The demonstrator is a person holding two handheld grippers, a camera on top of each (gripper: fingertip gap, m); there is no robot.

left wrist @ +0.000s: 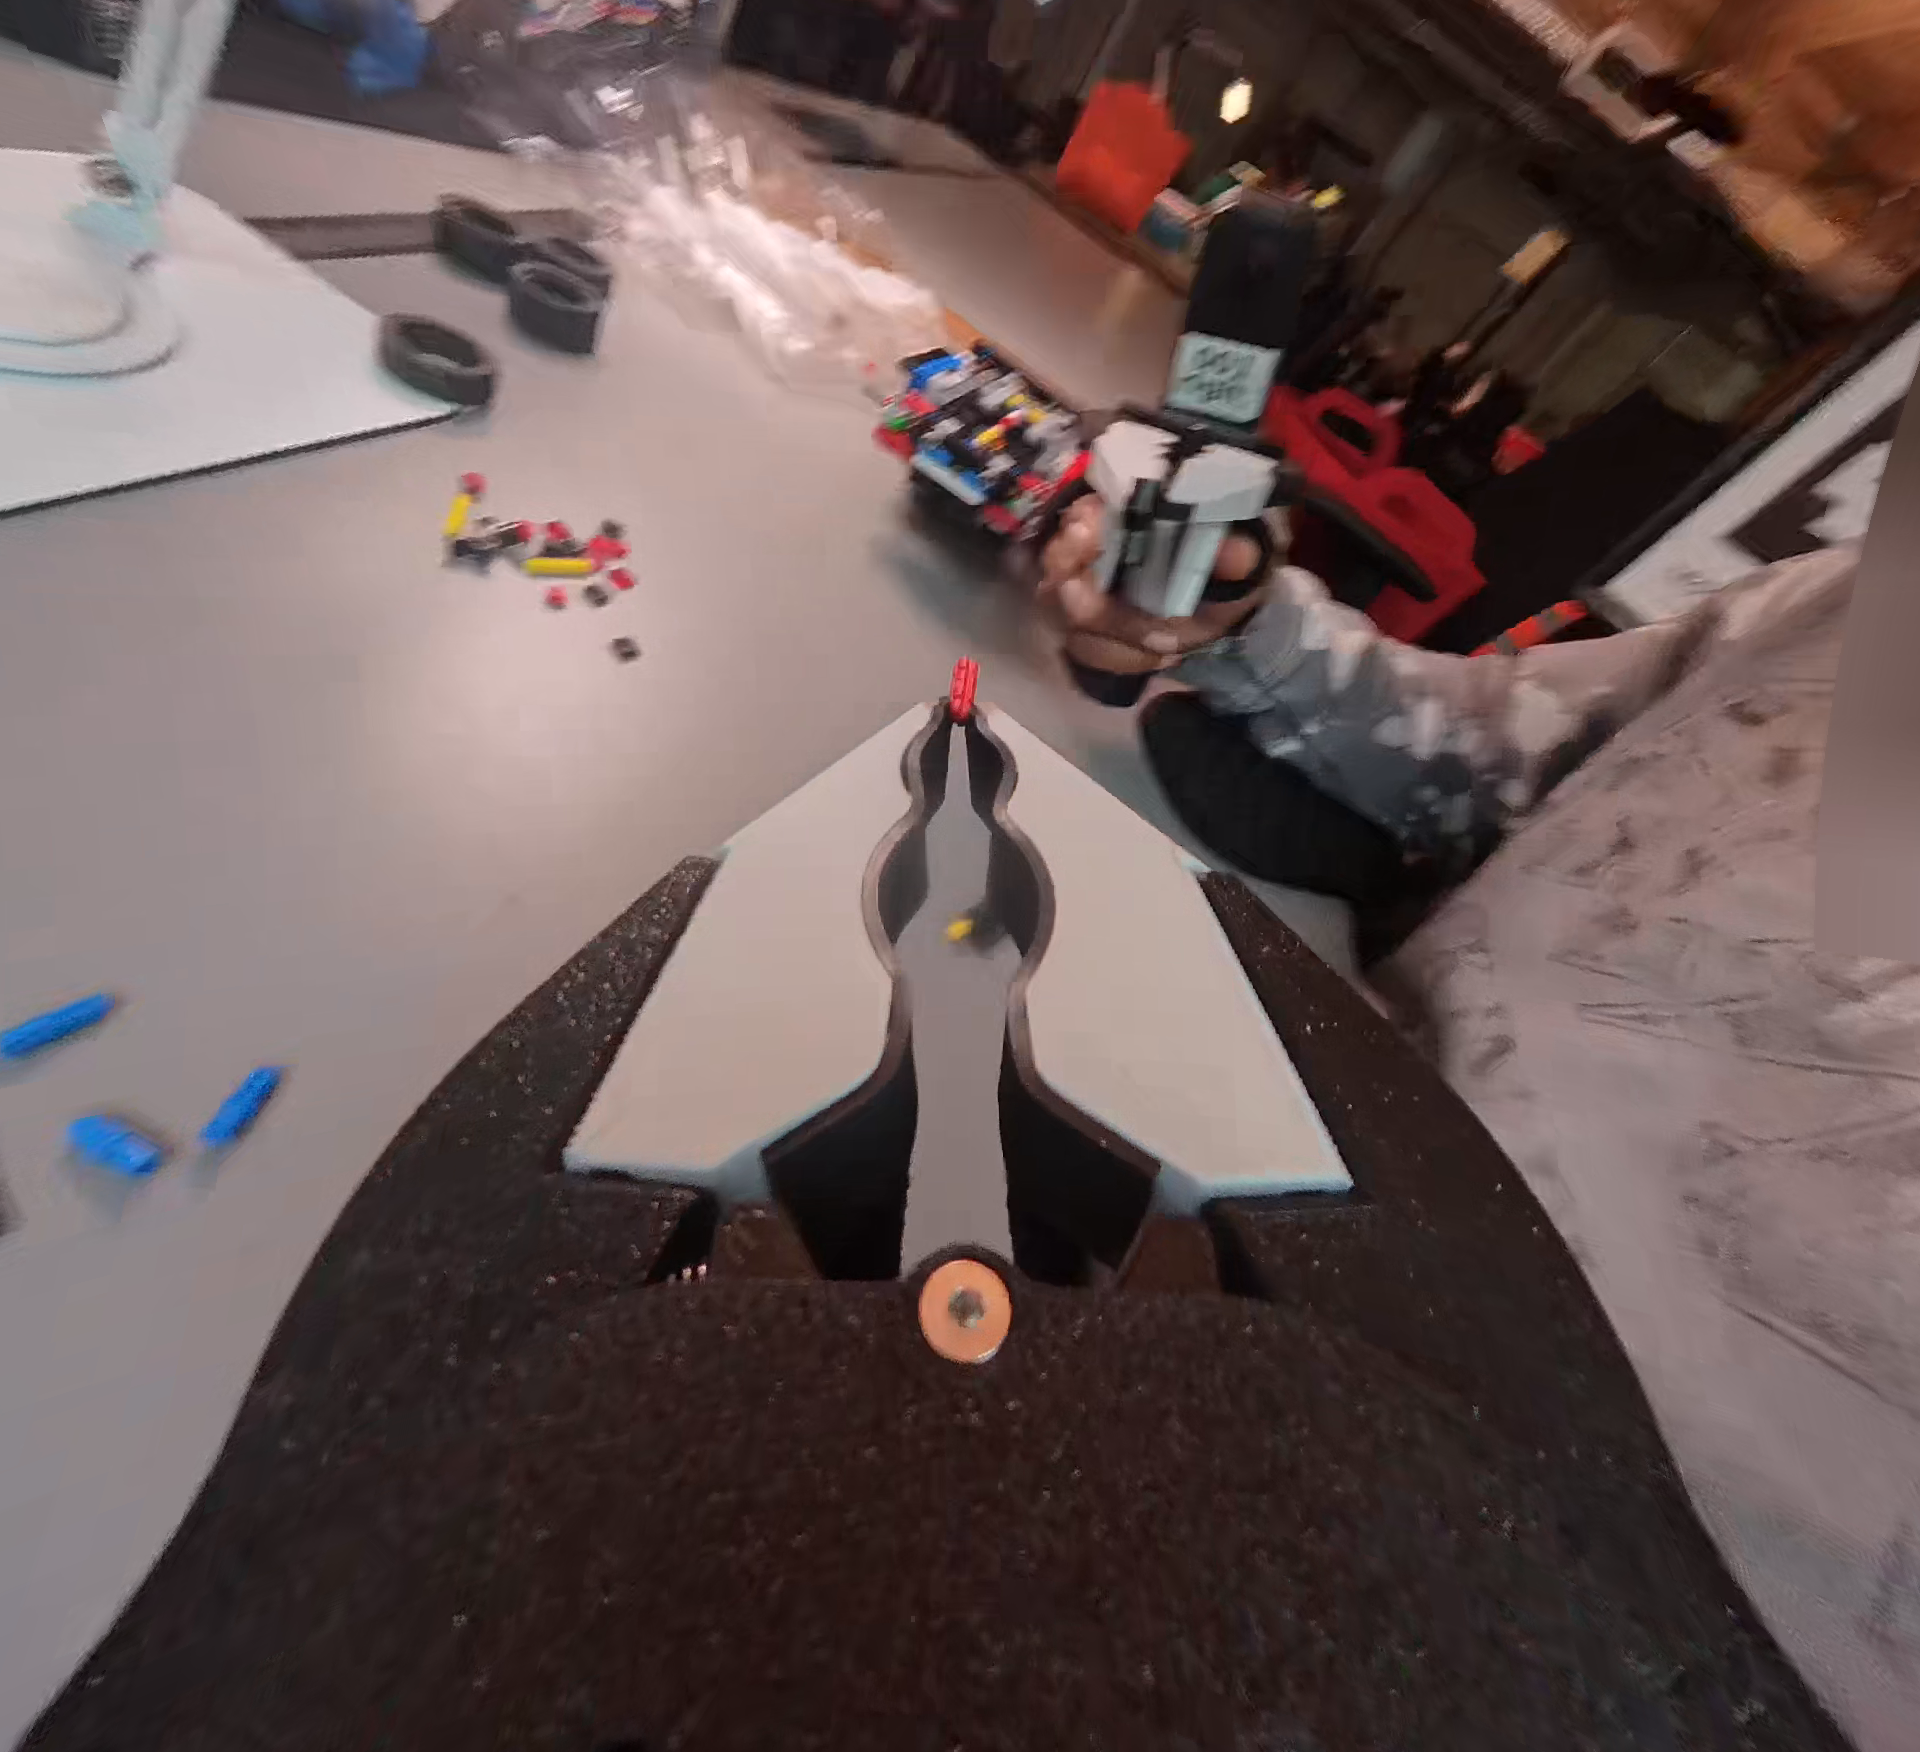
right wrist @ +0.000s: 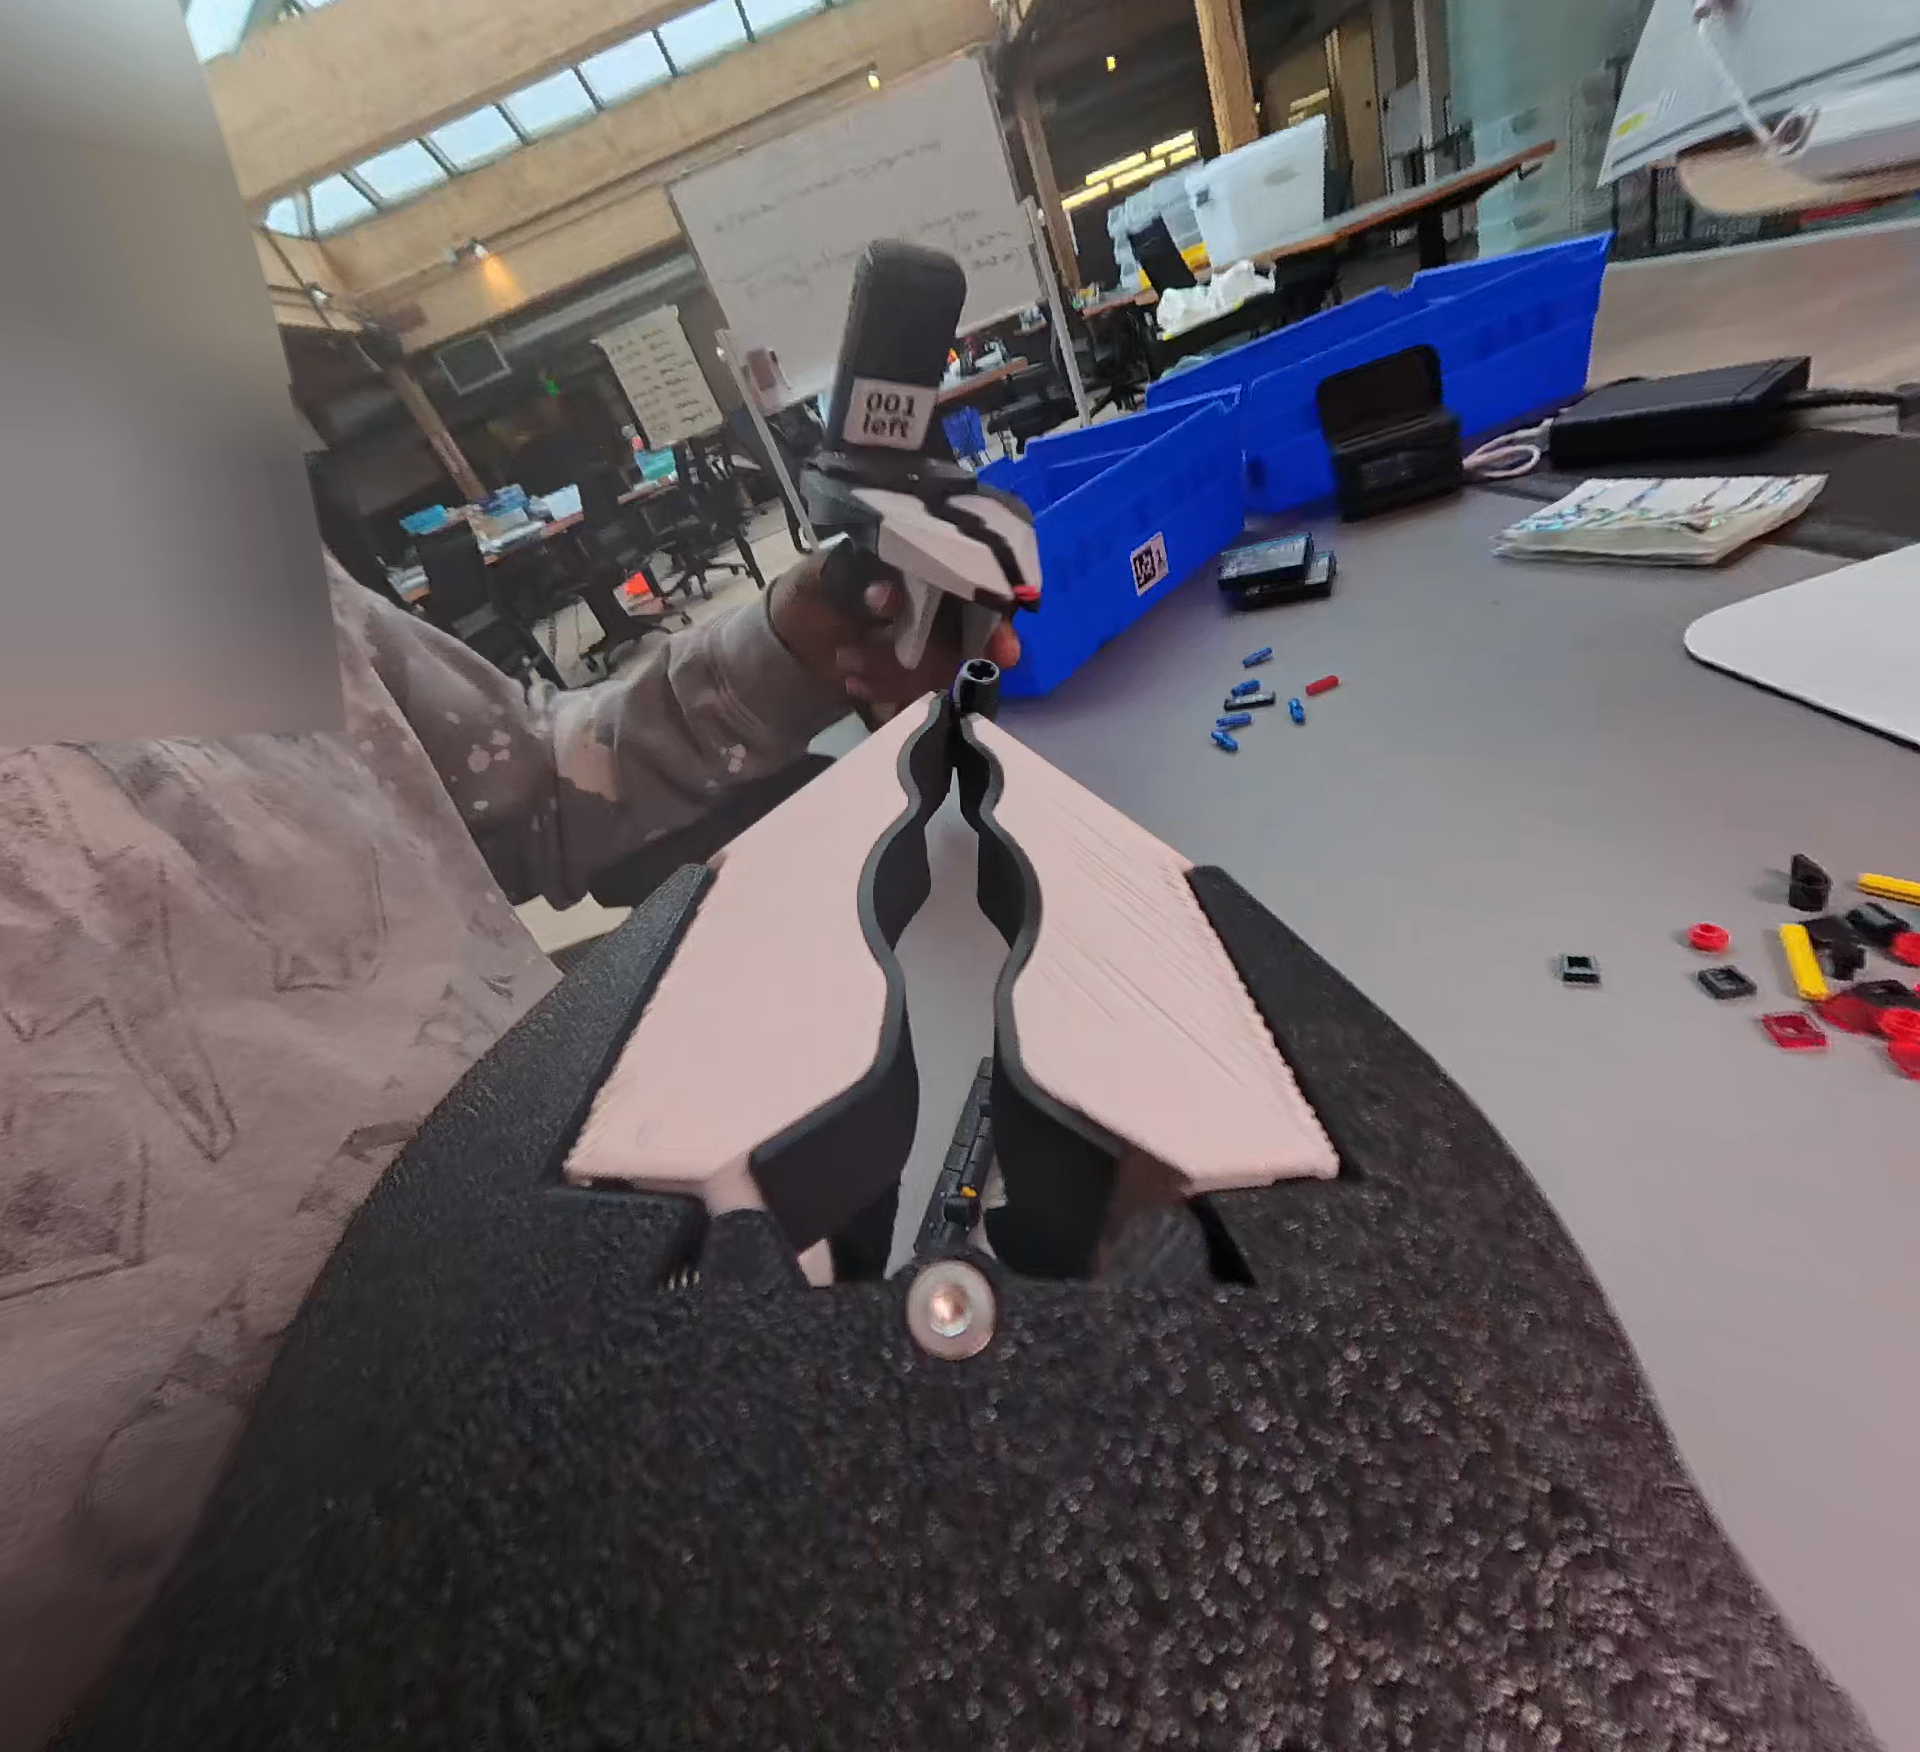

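My left gripper (left wrist: pixel 962 721) is shut on a small red pin (left wrist: pixel 964 689), held above the grey table (left wrist: pixel 727 663). It also shows in the right wrist view (right wrist: pixel 1023 596), with the red pin at its tips, just beyond my right gripper. My right gripper (right wrist: pixel 961 715) is shut on a small black tubular connector piece (right wrist: pixel 979 679). In the left wrist view the right gripper (left wrist: pixel 1164 497) is held by a hand, in front of a multicoloured brick model (left wrist: pixel 977 435). The two grippers face each other, close together but apart.
Loose red, yellow and black pieces (left wrist: pixel 540 544) (right wrist: pixel 1849 964) and blue pins (left wrist: pixel 114 1110) (right wrist: pixel 1257 700) lie on the table. Blue bins (right wrist: pixel 1299 455), a black case (right wrist: pixel 1387 435), a booklet (right wrist: pixel 1662 518), black rings (left wrist: pixel 520 289), a white board (left wrist: pixel 156 372) and clear bags (left wrist: pixel 769 268) stand farther off. Spacing between my two grippers at the tips: around 12 centimetres.
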